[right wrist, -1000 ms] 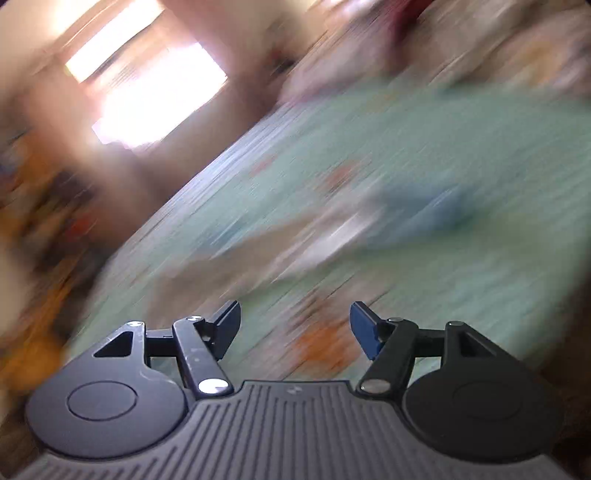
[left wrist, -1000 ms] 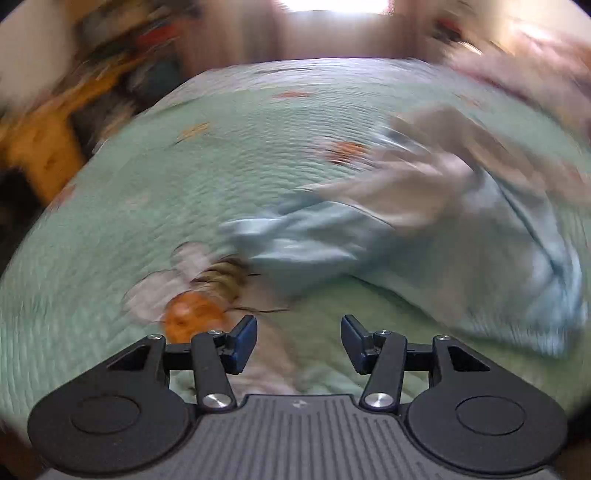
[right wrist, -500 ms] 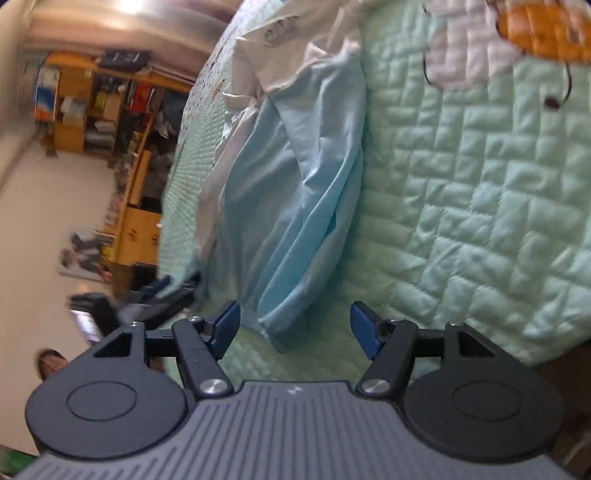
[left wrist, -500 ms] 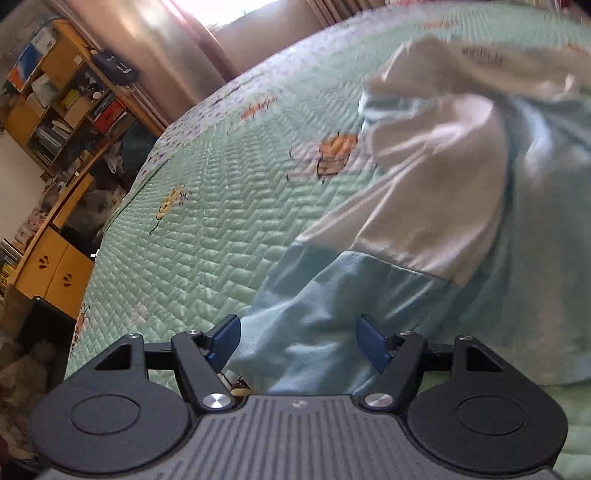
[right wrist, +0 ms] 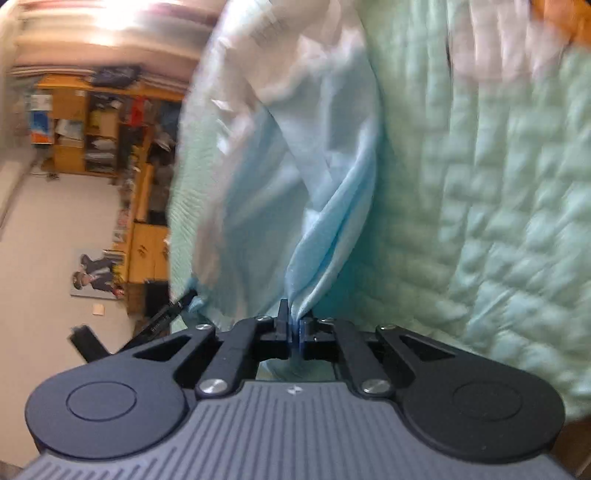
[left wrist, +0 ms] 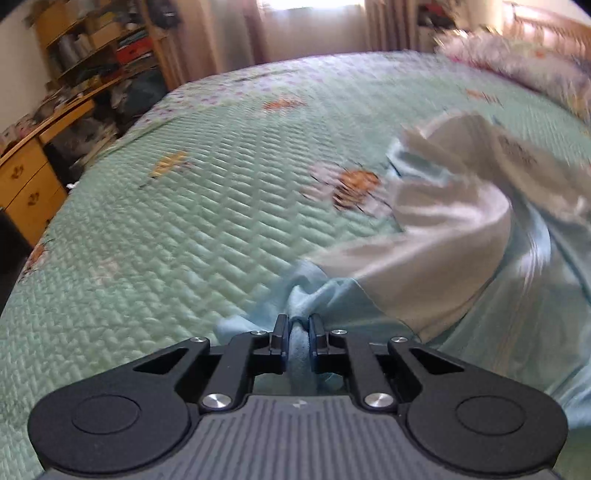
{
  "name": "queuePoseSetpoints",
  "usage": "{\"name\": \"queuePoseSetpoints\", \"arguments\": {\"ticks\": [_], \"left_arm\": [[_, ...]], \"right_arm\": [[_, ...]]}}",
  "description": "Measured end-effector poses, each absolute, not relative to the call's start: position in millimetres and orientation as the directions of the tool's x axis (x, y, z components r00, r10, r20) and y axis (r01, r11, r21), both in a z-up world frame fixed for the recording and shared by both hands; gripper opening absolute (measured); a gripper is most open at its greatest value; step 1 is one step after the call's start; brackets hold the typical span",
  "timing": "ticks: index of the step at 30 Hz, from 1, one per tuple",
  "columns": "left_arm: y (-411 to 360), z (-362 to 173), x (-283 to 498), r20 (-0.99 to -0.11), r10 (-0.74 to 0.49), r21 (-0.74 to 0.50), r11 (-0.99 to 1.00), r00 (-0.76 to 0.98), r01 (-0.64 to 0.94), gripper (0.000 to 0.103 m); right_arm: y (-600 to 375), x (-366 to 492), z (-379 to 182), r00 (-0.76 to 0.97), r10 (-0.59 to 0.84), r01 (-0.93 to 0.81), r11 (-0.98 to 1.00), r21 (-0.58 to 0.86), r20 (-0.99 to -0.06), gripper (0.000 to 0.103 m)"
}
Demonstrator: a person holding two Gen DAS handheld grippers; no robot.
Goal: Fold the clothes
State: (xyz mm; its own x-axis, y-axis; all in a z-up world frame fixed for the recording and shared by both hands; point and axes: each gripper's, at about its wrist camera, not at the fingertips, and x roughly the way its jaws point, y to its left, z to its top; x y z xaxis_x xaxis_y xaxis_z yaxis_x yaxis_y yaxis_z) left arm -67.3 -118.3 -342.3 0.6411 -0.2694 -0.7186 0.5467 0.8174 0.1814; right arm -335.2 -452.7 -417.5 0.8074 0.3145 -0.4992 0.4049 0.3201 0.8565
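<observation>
A light blue and white garment (left wrist: 436, 236) lies crumpled on the right half of a green quilted bedspread (left wrist: 177, 229). My left gripper (left wrist: 298, 325) is shut on a bunched light blue edge of it near the bed's front. In the right wrist view the same garment (right wrist: 295, 166) stretches away in twisted folds, and my right gripper (right wrist: 293, 317) is shut on another blue edge of it. The other gripper's black fingers (right wrist: 166, 317) show at the garment's far left corner in the right wrist view.
Wooden shelves and drawers (left wrist: 33, 162) crowded with items stand left of the bed. A window with curtains (left wrist: 314, 22) is behind it. Pillows (left wrist: 517, 62) lie at the bed's far right. A poster (right wrist: 96, 275) hangs on the wall.
Both grippers went from wide open to shut on the garment's blue edges. The right one swung down to the cloth; the left one slid up to its edge.
</observation>
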Motion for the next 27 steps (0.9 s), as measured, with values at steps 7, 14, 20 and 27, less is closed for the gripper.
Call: {"name": "queuePoseSetpoints", "arguments": {"ticks": [7, 14, 20, 27], "left_arm": [[-64, -309, -51, -0.673, -0.19, 0.139, 0.917, 0.715, 0.375, 0.01], [-54, -363, -106, -0.779, -0.174, 0.046, 0.942, 0.602, 0.332, 0.066], [-118, -386, -193, -0.803, -0.418, -0.077, 0.779, 0.424, 0.622, 0.087], [-174, -405, -205, -0.822, -0.446, -0.12, 0.742, 0.352, 0.66, 0.097]], "right_arm": [[-500, -432, -335, 0.864, 0.082, 0.388, 0.52, 0.76, -0.497, 0.004], [-498, -436, -394, 0.801, 0.07, 0.529, 0.383, 0.757, -0.594, 0.033], [-497, -440, -410, 0.786, 0.048, 0.551, 0.4, 0.732, -0.617, 0.046], [-485, -434, -403, 0.766, -0.009, 0.547, 0.535, 0.644, -0.643, 0.055]]}}
